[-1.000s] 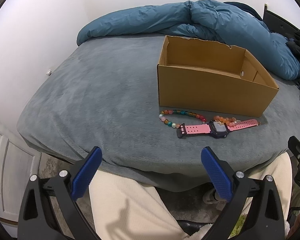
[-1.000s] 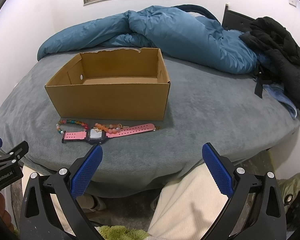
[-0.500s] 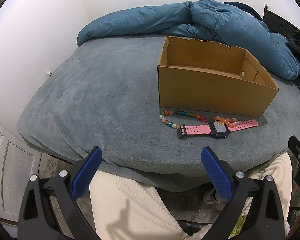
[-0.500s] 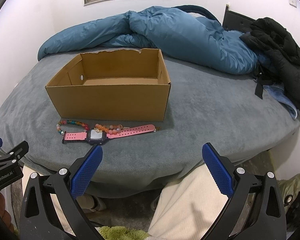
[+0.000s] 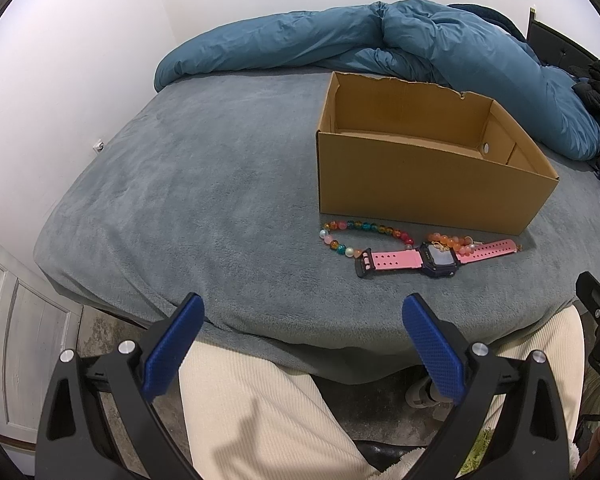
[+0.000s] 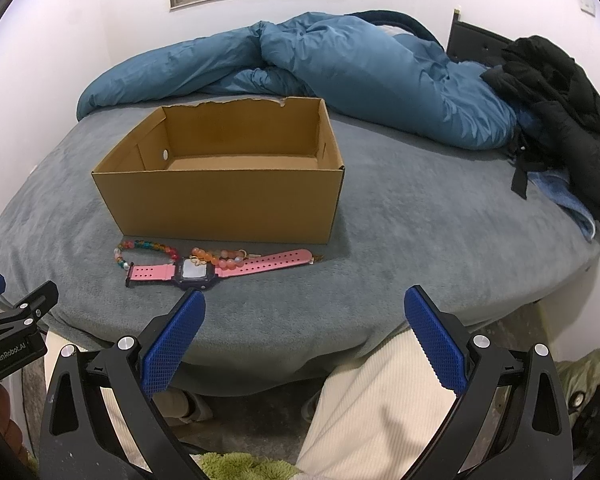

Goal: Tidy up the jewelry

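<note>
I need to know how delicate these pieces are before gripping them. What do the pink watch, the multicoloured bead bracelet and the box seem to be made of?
Pink watch: the strap looks like matte soft rubber or silicone, punched with holes; the dark case is probably plastic.
Multicoloured bead bracelet: glossy, partly translucent beads, glass or acrylic, cannot tell which.
Box: plain brown cardboard, matte, with a torn back edge.

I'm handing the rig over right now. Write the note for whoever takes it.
Left gripper: open, empty, held short of the bed edge.
Right gripper: open, empty, likewise.
Pink-strapped digital watch, multicoloured bead bracelet and orange bead bracelet lie on the grey blanket in front of the open cardboard box.
Done: nothing visible in the box.
Left: all three pieces.
</note>
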`<act>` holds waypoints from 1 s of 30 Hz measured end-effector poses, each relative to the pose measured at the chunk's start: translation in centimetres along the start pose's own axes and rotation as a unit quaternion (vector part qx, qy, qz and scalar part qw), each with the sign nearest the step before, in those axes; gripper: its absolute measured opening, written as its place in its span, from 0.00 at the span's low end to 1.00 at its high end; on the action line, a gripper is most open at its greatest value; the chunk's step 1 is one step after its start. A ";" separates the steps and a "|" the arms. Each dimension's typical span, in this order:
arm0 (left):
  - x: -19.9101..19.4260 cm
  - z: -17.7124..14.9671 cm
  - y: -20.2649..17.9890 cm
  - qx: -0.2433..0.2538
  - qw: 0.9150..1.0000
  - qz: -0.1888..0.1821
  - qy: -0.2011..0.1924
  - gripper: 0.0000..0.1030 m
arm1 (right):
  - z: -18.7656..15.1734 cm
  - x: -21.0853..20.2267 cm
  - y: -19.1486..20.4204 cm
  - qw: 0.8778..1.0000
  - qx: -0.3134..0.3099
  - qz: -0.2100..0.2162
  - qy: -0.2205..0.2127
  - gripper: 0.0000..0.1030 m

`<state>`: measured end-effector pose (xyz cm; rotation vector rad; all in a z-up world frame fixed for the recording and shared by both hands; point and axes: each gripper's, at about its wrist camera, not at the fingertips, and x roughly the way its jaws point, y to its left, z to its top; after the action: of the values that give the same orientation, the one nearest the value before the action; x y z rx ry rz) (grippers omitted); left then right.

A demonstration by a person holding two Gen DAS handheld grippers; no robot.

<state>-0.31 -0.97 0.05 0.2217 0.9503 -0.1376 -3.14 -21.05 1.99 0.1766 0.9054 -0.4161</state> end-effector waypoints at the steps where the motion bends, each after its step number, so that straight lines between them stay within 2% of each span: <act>1: 0.0 0.0 0.0 0.000 1.000 0.000 0.000 0.94 | 0.1 0.0 0.0 1.000 0.000 0.000 0.000 0.92; 30: 0.1 -0.1 0.1 0.000 1.000 -0.001 0.002 0.94 | -0.2 0.4 0.5 1.000 0.000 0.000 0.000 0.92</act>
<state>-0.29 -0.88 -0.06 0.2207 0.9537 -0.1380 -2.86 -20.69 1.59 0.1765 0.9050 -0.4160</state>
